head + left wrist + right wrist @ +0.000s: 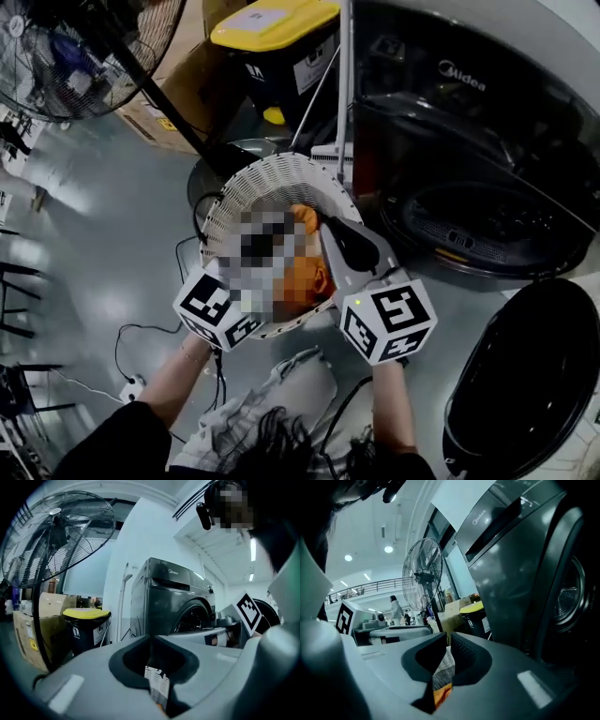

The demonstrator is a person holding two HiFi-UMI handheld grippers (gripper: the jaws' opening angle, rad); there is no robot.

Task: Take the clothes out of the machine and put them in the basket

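Observation:
A white lattice basket [281, 173] hangs over the floor in the head view, with orange clothes [307, 272] inside it. My left gripper [228, 289] holds its near left rim and my right gripper [330, 228] its right rim. In the left gripper view the left gripper [152, 667] is shut on a strip of white basket lattice [157, 682]. The right gripper [446, 648] pinches the same kind of lattice strip [443, 667], and orange cloth [442, 693] shows below it. The dark washing machine [487, 122] stands at the right, its drum opening [487, 225] dark.
The machine's round door [525, 375] hangs open at lower right. A standing fan [84, 47] with its base [220, 169] is behind the basket. A yellow-lidded black bin [281, 42] and a cardboard box [178, 94] stand at the back. Cables [141, 347] lie on the floor.

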